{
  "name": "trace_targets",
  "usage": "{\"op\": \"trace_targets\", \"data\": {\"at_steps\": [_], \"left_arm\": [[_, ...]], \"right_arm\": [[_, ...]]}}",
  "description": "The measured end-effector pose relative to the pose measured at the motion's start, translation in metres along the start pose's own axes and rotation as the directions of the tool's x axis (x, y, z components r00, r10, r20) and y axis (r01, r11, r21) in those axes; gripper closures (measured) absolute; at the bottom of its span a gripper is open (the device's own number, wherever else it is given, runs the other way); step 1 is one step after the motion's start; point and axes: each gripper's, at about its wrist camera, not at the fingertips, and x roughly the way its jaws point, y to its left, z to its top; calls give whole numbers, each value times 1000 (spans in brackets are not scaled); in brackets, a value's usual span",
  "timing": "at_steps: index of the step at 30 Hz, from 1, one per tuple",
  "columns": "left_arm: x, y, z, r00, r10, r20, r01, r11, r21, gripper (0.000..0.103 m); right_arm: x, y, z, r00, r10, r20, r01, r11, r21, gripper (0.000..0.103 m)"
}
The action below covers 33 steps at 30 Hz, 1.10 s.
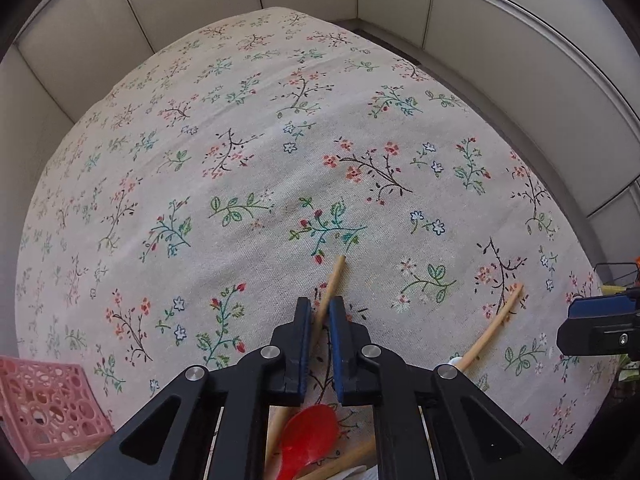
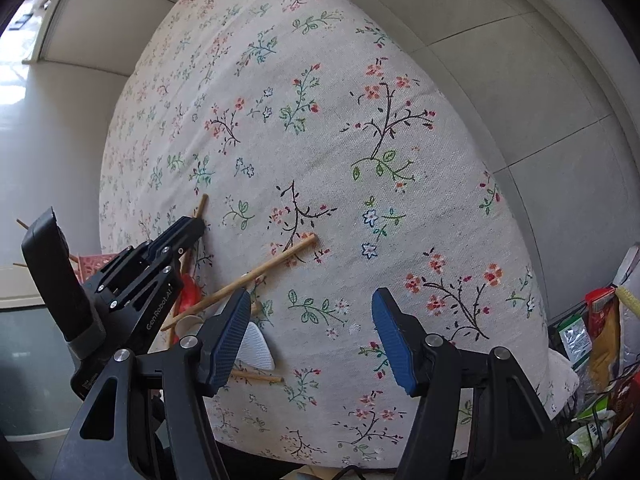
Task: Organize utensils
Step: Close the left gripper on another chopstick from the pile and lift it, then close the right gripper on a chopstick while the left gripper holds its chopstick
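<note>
Floral cloth [image 1: 248, 128] covered the table, pale linen printed with sprigs of red, blue and green, with grey tiled floor beyond its far edge. Near the left gripper [image 1: 320, 312] several utensils lay scattered. Its blue-padded jaws were clenched on the wooden handle [image 1: 334, 280] of a red spoon [image 1: 308, 440], the handle's tip sticking out toward the far side and the red bowl lying close under the camera. To the right of it a second wooden handle [image 1: 494, 328] lay on the cloth, apart from the gripped one, with a small white piece at its near end. A pink perforated basket [image 1: 44, 412] sat at the near left corner.

In the right wrist view, the right gripper [image 2: 312, 328] hung released above the cloth, its jaws wide apart with nothing between them. Just beside its left finger lay a white triangular utensil [image 2: 256, 348] and a thin wooden stick [image 2: 260, 378]. Packets [image 2: 600, 332] crowded the far right edge.
</note>
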Motion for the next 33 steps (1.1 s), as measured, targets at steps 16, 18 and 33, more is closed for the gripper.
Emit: {"op": "trace_targets", "data": {"at_steps": [16,18,33], "left_arm": [[-111,64,-28,964,107,242,-68,984,-164,97],[-123,73,-35,958,113,264,-66,982,-179,98],[-167,105,-69,928,142,345,-58,969,-241,98]], "right_arm": [[29,18,8,999,5,-43,-3,999,47,60],[32,23,9,999,5,-38,-3,999,55,63],[46,49,21,995,-87,54,78,983,164,86]]}}
